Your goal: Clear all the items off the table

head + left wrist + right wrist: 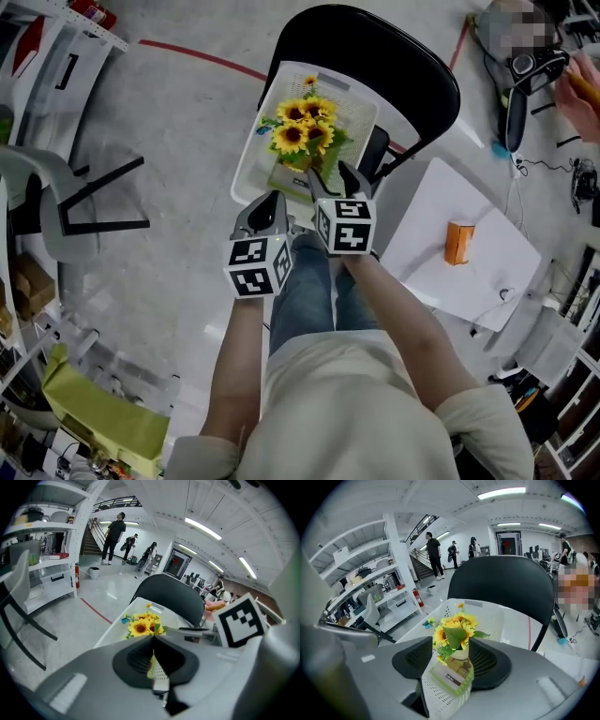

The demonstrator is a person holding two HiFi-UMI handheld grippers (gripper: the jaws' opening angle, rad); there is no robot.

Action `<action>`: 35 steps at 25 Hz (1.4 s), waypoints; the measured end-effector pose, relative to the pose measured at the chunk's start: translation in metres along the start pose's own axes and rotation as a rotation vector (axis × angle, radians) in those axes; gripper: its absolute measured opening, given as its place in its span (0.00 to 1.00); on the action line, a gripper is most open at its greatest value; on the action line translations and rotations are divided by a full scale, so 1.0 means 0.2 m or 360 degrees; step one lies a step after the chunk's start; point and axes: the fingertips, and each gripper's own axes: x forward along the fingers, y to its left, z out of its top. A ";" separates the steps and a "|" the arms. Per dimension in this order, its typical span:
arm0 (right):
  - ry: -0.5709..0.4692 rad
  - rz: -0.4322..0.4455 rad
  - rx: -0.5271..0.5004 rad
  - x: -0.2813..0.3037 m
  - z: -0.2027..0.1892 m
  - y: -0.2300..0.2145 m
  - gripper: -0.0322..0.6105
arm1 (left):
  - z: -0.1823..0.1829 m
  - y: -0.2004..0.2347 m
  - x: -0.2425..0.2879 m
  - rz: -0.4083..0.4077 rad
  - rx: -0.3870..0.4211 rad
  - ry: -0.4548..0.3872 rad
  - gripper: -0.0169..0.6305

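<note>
Left claw (270,204) closed, right claw (331,178) parted, side by side

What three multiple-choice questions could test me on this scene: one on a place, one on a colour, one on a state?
1. Where does the white basket stand? A on the floor; B on the black chair; C on a shelf.
2. What colour is the small block on the white table? A orange; B blue; C green.
3. How are the left tongs? A wide apart; B gripping a flower; C shut, empty.
B: the chair's seat carries it. A: it shows orange. C: their tips meet, nothing between.
</note>
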 end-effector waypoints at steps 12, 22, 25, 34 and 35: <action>0.0007 0.0056 -0.0109 -0.32 -0.01 -0.08 0.05 | -0.03 -0.16 -0.07 -0.0071 0.0109 0.0035 0.04; -0.0036 0.0064 -0.0110 -0.47 0.02 -0.08 0.05 | 0.00 -0.23 -0.11 -0.0107 0.0136 0.0029 0.04; -0.0043 0.0067 -0.0097 -0.49 0.02 -0.07 0.05 | 0.02 -0.24 -0.12 -0.0112 0.0146 0.0025 0.04; -0.0068 -0.0005 -0.0025 -0.60 0.00 -0.18 0.05 | 0.04 -0.36 -0.14 -0.0175 0.0234 0.0046 0.04; -0.0076 -0.0019 -0.0013 -0.62 0.00 -0.20 0.05 | 0.04 -0.38 -0.14 -0.0185 0.0246 0.0050 0.04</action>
